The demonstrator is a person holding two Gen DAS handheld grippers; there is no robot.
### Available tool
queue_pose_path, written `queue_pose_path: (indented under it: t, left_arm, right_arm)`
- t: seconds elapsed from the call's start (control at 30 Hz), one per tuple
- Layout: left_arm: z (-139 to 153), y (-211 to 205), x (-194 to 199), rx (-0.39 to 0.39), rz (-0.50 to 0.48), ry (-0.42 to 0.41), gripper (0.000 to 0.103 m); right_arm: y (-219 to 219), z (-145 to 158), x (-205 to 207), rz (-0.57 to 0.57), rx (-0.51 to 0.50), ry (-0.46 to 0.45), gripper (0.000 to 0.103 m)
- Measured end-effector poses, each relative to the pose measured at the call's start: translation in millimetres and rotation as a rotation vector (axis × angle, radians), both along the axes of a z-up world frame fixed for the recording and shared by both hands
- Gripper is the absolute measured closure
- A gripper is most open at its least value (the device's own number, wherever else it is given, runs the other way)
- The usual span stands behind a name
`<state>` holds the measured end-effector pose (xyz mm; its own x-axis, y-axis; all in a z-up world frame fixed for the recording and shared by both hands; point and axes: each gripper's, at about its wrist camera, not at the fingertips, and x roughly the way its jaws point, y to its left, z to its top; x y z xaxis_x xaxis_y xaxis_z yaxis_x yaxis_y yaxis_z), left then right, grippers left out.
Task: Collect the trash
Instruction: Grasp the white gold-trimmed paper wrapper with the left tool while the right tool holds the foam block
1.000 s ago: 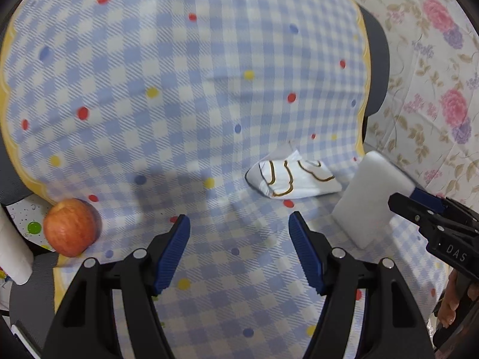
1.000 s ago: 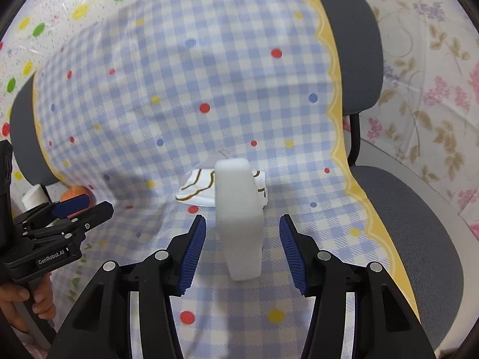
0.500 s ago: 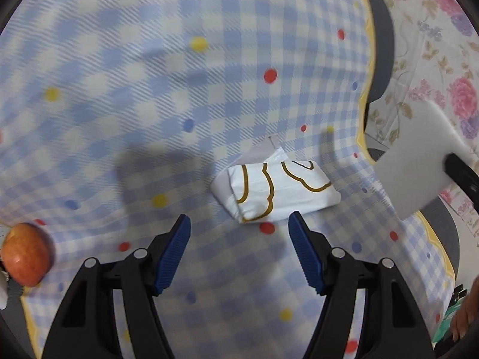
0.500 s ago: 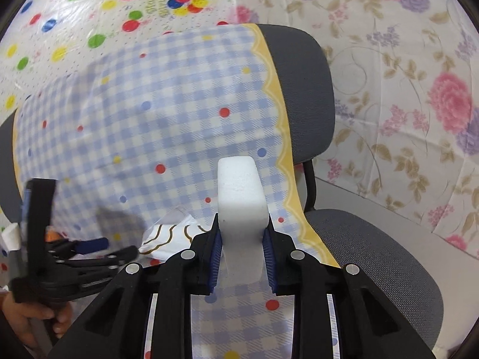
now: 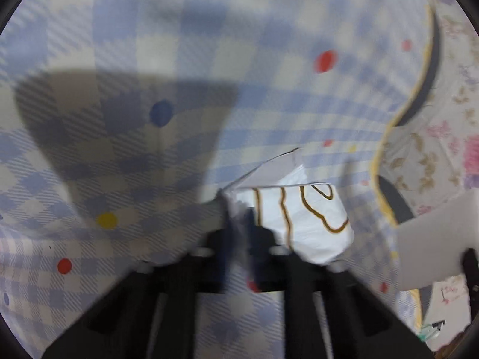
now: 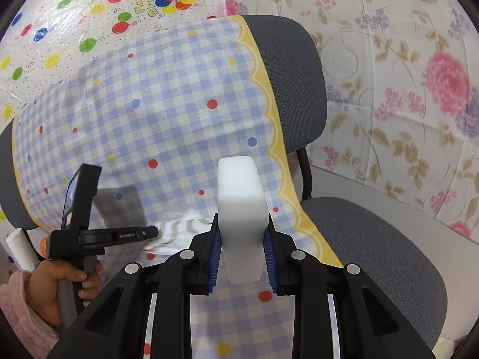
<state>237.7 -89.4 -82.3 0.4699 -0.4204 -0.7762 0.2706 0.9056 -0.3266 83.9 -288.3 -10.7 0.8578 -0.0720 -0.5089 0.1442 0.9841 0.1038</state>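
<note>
A white wrapper with brown wavy lines (image 5: 302, 221) lies on the blue checked cloth (image 5: 119, 59). My left gripper (image 5: 239, 227) is shut on the wrapper's left end; the view is blurred. In the right wrist view the left gripper (image 6: 149, 232) reaches the wrapper (image 6: 176, 233) from the left. My right gripper (image 6: 243, 251) is shut on a white foam block (image 6: 241, 209) and holds it upright above the cloth. The block also shows at the right edge of the left wrist view (image 5: 434, 239).
The cloth (image 6: 149, 119) drapes over grey chairs (image 6: 374, 254) with grey backrests (image 6: 287, 74). Floral sheeting (image 6: 404, 89) hangs to the right and a balloon-print sheet (image 6: 74, 15) behind. A white roll (image 6: 21, 251) and a bit of orange fruit (image 6: 43, 243) sit at far left.
My left gripper has moved down onto the wrapper and closed on its left end. My right gripper has lifted the foam block a little higher.
</note>
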Motion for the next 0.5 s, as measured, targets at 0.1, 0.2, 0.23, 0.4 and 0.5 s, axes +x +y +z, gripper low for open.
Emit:
queue_pose_path:
  t: [0.1, 0.2, 0.23, 0.4, 0.5]
  left_arm:
    - [24.9, 1.6, -27.6, -0.037, -0.027, -0.095, 0.103]
    - [57.3, 4.7, -65.4, -0.047, -0.049, -0.211, 0.103]
    - [68.8, 4.9, -81.3, -0.035, -0.057, -0.256, 0.103]
    - [100.8, 0.9, -139.7, 0.012, -0.129, -0.383, 0.103]
    - [104.3, -4.4, -154.2, 0.011, -0.152, -0.354, 0.103]
  right_arm:
    - [4.6, 5.3, -10.6, 0.015, 0.0, -0.001, 0.076]
    - [7.5, 13.3, -24.5, 0.022, 0.004, -0.01, 0.076]
    - [9.0, 16.6, -31.6, 0.021, 0.007, -0.014, 0.076]
    - [16.2, 29.0, -64.3, 0.023, 0.013, -0.027, 0.076]
    - [16.3, 33.3, -83.8, 0.012, 0.023, -0.031, 0.076]
